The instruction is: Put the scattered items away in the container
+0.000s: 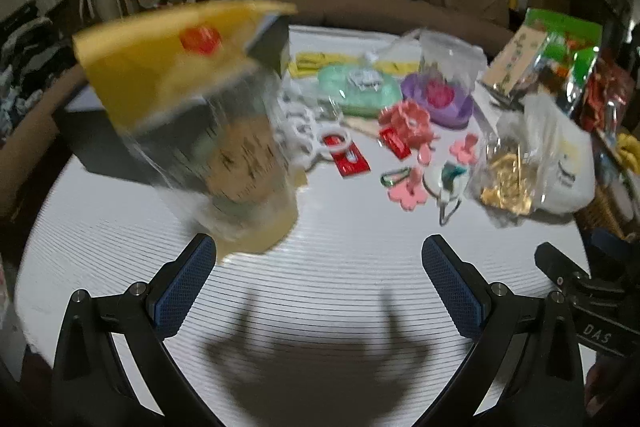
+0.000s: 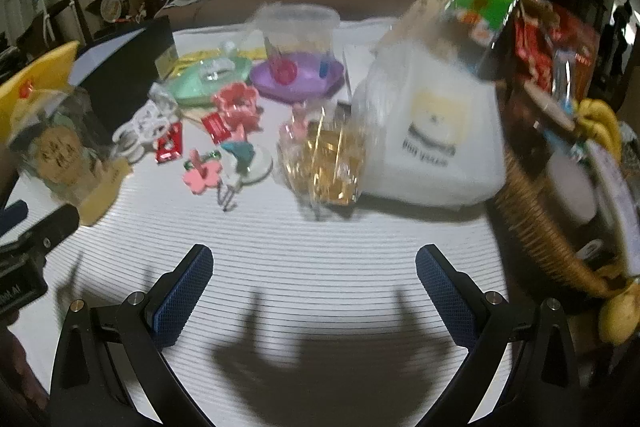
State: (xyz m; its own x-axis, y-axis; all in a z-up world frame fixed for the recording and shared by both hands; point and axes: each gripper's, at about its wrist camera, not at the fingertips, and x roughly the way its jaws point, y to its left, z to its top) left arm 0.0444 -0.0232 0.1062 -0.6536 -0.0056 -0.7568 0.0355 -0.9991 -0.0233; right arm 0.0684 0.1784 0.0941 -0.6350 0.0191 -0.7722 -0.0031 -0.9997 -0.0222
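The near part of the tabletop [image 2: 304, 251] lies bare, free room in front of both wide-open hand-held grippers. At its left edge a clear packet [image 1: 224, 163] with a yellow header stands in the way; at the right, a white bag [image 2: 432, 131] and a wicker basket [image 2: 532, 223]. Small items [image 1: 404, 131] crowd the middle behind.
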